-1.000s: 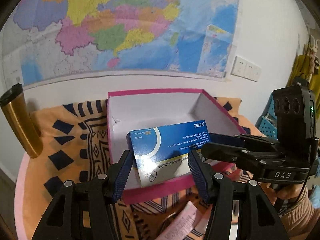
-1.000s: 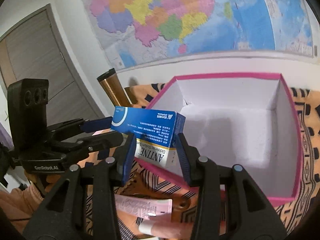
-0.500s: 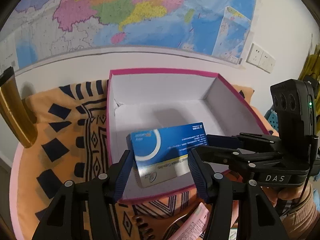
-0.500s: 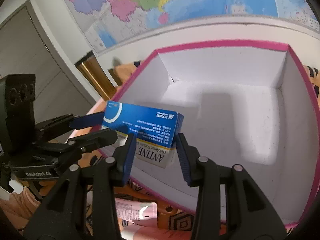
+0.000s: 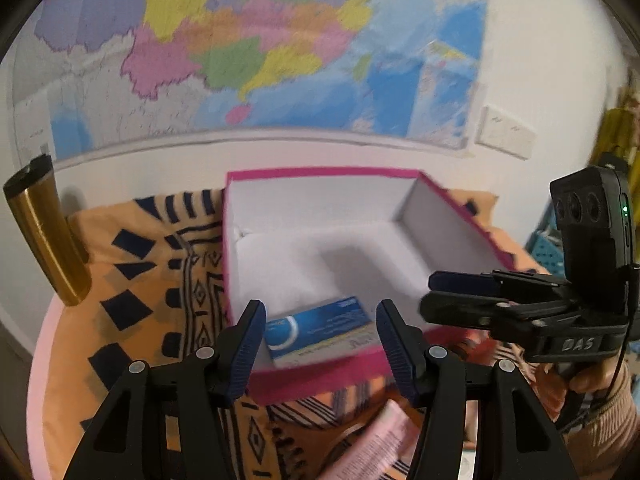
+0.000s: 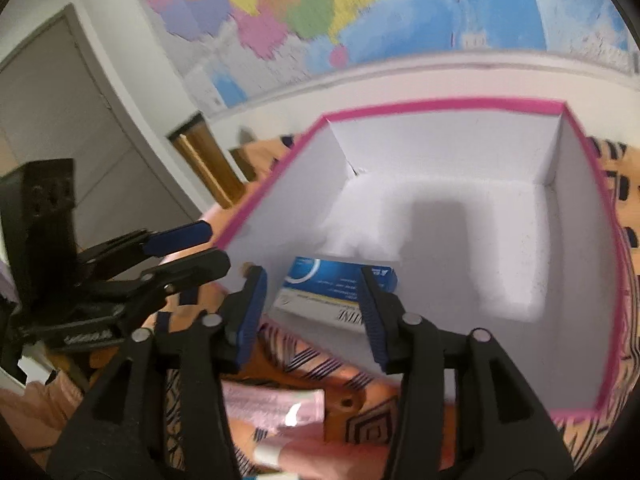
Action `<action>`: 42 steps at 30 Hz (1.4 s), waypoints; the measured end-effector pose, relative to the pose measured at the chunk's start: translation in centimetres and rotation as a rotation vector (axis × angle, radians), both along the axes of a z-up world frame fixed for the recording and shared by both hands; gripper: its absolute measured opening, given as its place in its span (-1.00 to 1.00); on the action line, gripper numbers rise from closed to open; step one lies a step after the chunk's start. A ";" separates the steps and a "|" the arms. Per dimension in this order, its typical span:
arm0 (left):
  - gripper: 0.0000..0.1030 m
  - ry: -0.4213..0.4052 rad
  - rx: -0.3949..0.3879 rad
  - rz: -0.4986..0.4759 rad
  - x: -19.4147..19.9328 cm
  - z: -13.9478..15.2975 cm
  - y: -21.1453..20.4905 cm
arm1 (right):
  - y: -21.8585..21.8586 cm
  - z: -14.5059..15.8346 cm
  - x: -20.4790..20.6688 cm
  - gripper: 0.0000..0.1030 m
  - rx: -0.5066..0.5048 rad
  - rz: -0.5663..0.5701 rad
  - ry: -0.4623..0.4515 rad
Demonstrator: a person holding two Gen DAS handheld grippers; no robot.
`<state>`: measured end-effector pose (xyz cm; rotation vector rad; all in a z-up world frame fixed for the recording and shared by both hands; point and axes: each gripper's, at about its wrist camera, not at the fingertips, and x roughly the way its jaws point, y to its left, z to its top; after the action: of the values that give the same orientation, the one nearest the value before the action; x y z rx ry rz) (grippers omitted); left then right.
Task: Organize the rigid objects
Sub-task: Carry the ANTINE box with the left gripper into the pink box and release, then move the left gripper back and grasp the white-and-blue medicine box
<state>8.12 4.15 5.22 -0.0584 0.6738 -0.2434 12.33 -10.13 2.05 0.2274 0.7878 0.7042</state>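
A blue and white medicine box (image 5: 320, 334) (image 6: 336, 284) lies flat on the floor of the pink-rimmed white box (image 5: 320, 172) (image 6: 440, 104), in its near left corner. My right gripper (image 6: 312, 280) hovers over that corner. Its jaws are opening and stand wider than the medicine box, with the pads clear of it. My left gripper (image 5: 320, 308) hangs above the near rim, jaws opening slightly, and the medicine box shows between and below its fingers, untouched. Each gripper also shows from the side in the other's view: the right gripper (image 5: 440, 296) and the left gripper (image 6: 188, 248).
The pink box stands on an orange patterned cloth (image 5: 140, 280). A gold cylinder (image 5: 48, 240) (image 6: 208, 164) stands at the far left by the wall. A pink packet (image 5: 376, 440) (image 6: 272, 404) lies on the cloth under the grippers. A map covers the wall, and a door (image 6: 60, 120) is on the left.
The medicine box, gripped by my right gripper above the near rim, now lies on the pink box's floor. The right jaws have spread off it and both grippers have drawn back a little.
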 end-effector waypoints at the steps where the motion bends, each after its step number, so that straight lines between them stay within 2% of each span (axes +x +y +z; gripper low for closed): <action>1: 0.17 -0.017 -0.007 -0.020 -1.0 0.2 -0.2 | -0.3 0.3 -0.7 0.10 0.009 0.002 -0.015; 5: 0.20 -0.036 -0.011 -0.101 -3.5 -0.1 -1.4 | -2.2 1.3 -4.9 0.11 0.017 0.016 -0.087; 9: 0.20 -0.001 -0.021 -0.170 -5.4 -1.6 -2.8 | -4.4 0.3 -8.3 0.13 0.004 -0.010 -0.094; 12: 0.20 0.040 -0.016 -0.203 -6.2 -3.0 -3.8 | -6.0 -1.5 -9.4 0.13 -0.043 -0.065 -0.055; 18: 0.20 0.145 -0.034 -0.229 -7.4 -6.2 -4.8 | -9.1 -4.6 -10.0 0.13 -0.040 -0.172 0.054; 25: 0.20 0.193 -0.031 -0.262 -9.1 -7.8 -5.8 | -9.0 -5.6 -13.9 0.13 -0.029 -0.116 0.107; 28: 0.20 0.217 -0.021 -0.294 -9.6 -8.6 -6.5 | -9.2 -6.2 -15.7 0.13 0.006 -0.084 0.145; 33: 0.20 0.255 -0.018 -0.328 -10.0 -9.6 -7.3 | -7.9 -7.0 -18.4 0.13 -0.004 -0.020 0.193; 40: 0.15 0.287 -0.018 -0.327 -9.8 -10.7 -7.8 | -6.7 -8.7 -18.7 0.09 -0.008 -0.039 0.239; 42: 0.14 0.292 -0.024 -0.333 -9.8 -10.8 -7.9 | -6.4 -8.7 -18.4 0.01 -0.009 -0.050 0.231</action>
<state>-1.68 -3.73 -5.59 -0.0033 0.9714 -0.5708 -6.05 -16.51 -6.61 0.3232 1.0016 0.6339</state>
